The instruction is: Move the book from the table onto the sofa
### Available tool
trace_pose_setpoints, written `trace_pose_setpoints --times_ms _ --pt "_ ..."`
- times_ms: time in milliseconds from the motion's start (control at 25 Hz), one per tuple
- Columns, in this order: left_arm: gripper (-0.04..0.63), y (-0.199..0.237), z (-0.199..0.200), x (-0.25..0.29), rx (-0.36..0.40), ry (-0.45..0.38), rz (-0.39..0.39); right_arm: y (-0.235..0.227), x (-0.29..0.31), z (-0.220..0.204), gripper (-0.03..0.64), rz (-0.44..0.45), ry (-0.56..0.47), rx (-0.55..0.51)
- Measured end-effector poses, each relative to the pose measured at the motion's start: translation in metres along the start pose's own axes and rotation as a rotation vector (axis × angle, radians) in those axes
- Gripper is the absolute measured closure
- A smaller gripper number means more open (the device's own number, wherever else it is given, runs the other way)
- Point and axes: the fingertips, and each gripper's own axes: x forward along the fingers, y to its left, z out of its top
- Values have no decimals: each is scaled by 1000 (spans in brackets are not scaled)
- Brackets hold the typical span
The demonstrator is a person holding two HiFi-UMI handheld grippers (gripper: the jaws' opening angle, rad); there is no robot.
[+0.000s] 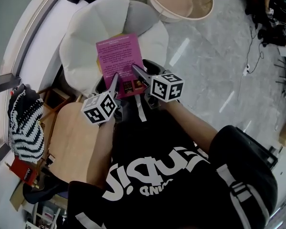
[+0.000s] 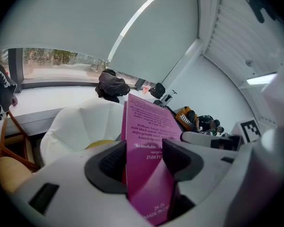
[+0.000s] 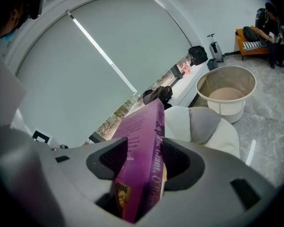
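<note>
Head view is filled nearest by the person's black printed shirt [image 1: 148,185], beyond which both forearms are extended forward. The left gripper [image 1: 115,79] and the right gripper [image 1: 139,74] are held side by side, and both are closed on the near end of the book [image 1: 119,56]. In the left gripper view the left gripper [image 2: 144,162] is seen clamped on the magenta book [image 2: 149,126], with one dark pad pressed against each cover. In the right gripper view the right gripper [image 3: 144,162] is likewise clamped on the book [image 3: 142,141], and the lettered spine is turned towards that camera. Seen from the head, the book's long axis is pointed away from the person and leaned slightly to the left. The printed back cover is faced upwards, and the far end is stretched out over the seat of the white sofa [image 1: 83,46]. Whether the book is touching the seat cannot be told. A yellow item [image 2: 102,144] is glimpsed on the seat, mostly hidden under the book. A grey cushion [image 3: 206,124] is set against the sofa's back. Beside the sofa, to the person's left, a wooden seat [image 1: 71,137] is placed. Farther off, a round pale tub [image 1: 200,8] is stood on the marbled floor [image 1: 214,66].
</note>
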Motion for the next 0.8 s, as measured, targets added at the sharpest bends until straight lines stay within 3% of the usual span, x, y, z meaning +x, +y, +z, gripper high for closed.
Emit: trace_pose_setpoints --times_ms 800 --pt "356 96 -23 116 -88 27 11 -81 125 -33 402 5 60 -14"
